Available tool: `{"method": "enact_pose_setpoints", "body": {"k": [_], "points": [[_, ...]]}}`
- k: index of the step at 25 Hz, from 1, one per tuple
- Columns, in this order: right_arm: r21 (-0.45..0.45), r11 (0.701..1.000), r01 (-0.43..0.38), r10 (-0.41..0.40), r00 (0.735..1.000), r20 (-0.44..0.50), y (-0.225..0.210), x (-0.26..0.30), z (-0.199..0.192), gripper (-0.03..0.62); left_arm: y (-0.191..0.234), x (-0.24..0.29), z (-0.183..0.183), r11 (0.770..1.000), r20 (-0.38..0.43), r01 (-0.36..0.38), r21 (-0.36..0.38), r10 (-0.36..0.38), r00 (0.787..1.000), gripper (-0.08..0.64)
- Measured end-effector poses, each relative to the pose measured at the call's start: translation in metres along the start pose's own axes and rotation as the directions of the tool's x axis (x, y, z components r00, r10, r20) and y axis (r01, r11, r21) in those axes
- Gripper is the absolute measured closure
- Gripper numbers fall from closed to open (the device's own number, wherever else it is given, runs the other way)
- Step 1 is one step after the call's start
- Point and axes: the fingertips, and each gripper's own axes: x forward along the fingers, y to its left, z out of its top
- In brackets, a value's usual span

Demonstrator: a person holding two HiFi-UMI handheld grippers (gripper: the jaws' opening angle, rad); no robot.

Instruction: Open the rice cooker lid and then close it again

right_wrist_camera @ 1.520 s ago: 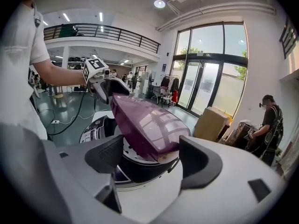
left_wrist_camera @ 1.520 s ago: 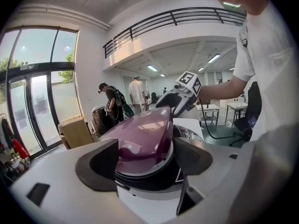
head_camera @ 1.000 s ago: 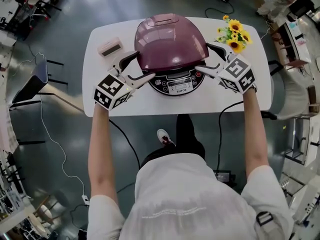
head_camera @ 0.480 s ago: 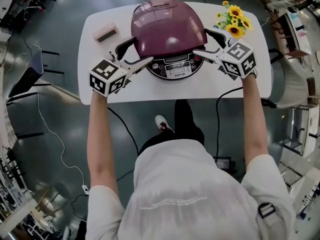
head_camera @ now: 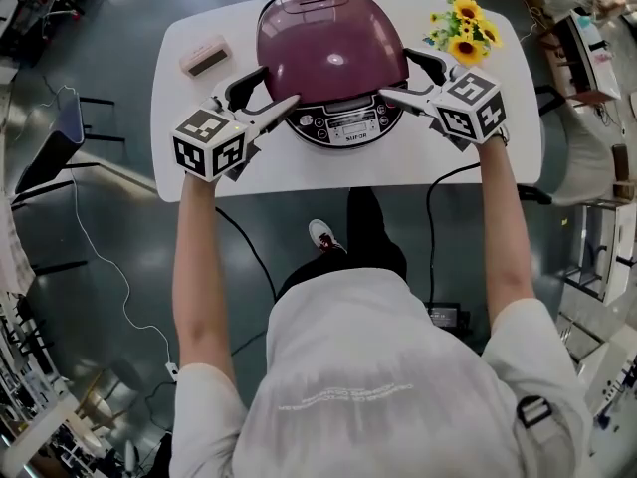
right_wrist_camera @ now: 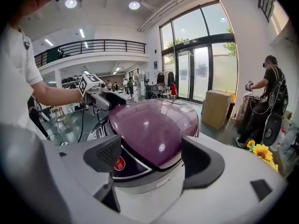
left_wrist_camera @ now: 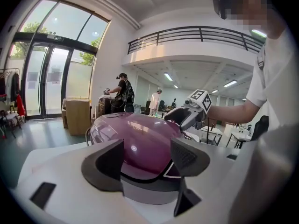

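Lid between both sets of fingers: glossy plum-purple with white light spots. Base below the fingertips: dark band, then pale grey. Panel: black with a silver display. It carries a red badge beside the left finger of the right gripper, edged by a white line. Left gripper: dark grey fingers, fine-grid pads, same as the right. Cubes behind the fingers: black-and-white square markers. Table: white. Sunflowers beyond the right fingers: yellow with brown centres. Box outboard of the left fingers: pale pink with a dark strip. Floor: dark grey.
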Motion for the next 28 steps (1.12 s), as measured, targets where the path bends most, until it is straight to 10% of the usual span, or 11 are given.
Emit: {"method": "enact_pose_setpoints", "body": {"k": [28], "points": [[0.233,0.968,0.097,-0.136,0.978,0.159,-0.01,-0.001,0.0,0.247,0.01,0.002,-0.007,0.984,0.032,-0.174,-0.031,0.175,0.984,0.305]]}}
